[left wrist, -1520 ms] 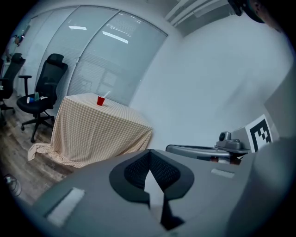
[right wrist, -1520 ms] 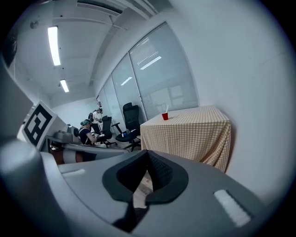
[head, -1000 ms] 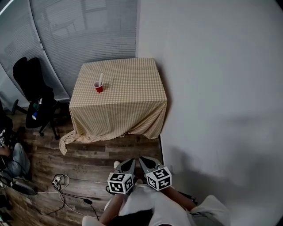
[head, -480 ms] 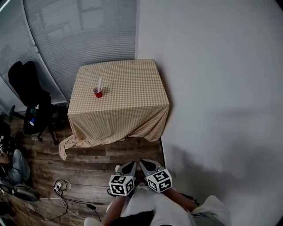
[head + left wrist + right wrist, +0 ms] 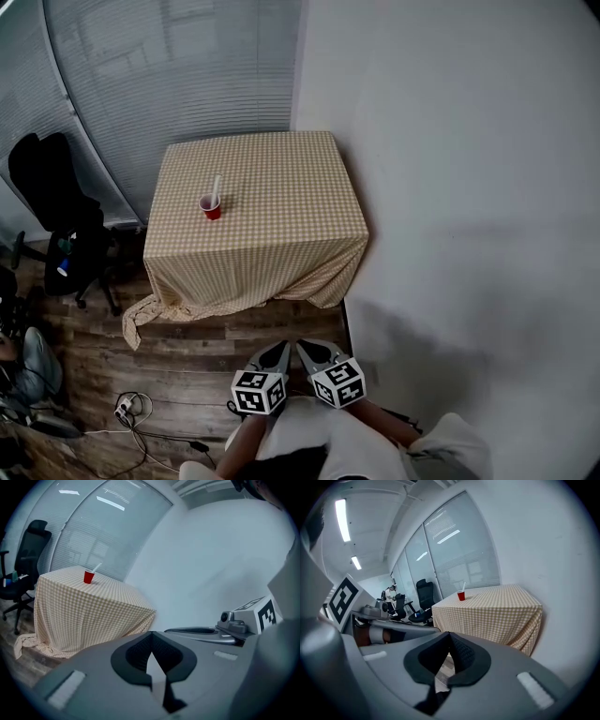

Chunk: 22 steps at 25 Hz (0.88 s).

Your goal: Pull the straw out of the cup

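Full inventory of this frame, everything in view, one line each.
table: one, under a tan checked cloth, in the corner between the blinds and the wall
cup: one, red, on the table's left part
straw: one, white, standing in the cup, leaning
office chair: one, black, left of the table
cables: one tangle, white and black, on the floor at lower left
floor: brown wood planks, in front of the table
blinds: grey, behind the table
wall: white, to the right
left gripper: one, grey, jaws together, empty
right gripper: one, grey, jaws together, empty
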Tool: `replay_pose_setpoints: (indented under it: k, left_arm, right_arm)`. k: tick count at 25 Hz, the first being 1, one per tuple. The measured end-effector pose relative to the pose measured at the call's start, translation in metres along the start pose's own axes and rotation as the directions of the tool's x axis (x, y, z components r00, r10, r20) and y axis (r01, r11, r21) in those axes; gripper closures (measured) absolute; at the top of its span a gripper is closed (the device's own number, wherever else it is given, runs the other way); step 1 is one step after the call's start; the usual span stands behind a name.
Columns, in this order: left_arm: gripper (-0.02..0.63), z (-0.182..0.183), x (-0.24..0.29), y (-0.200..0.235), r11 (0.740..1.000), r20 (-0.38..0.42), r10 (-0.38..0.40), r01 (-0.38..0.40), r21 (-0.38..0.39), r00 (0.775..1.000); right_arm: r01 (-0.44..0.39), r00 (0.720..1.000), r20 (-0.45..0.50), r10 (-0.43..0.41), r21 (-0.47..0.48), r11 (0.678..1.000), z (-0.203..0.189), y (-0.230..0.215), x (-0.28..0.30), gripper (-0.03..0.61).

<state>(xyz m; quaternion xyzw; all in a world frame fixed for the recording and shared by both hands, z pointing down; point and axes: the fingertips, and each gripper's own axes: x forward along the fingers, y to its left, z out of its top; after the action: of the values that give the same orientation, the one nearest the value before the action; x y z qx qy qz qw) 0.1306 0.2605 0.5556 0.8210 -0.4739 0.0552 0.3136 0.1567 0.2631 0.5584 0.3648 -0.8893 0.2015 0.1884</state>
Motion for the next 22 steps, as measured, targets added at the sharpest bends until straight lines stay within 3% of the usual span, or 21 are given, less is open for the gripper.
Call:
replay_pose_setpoints:
  k: [22]
  left_arm:
    - [0.598, 0.091, 0.027, 0.119, 0.997, -0.012, -0.056, 0.057, 0.058, 0.998]
  right_arm:
    - [0.077, 0.997, 0.02, -0.078, 0.042, 0.996, 0.077, -0.003, 0.123, 0.572]
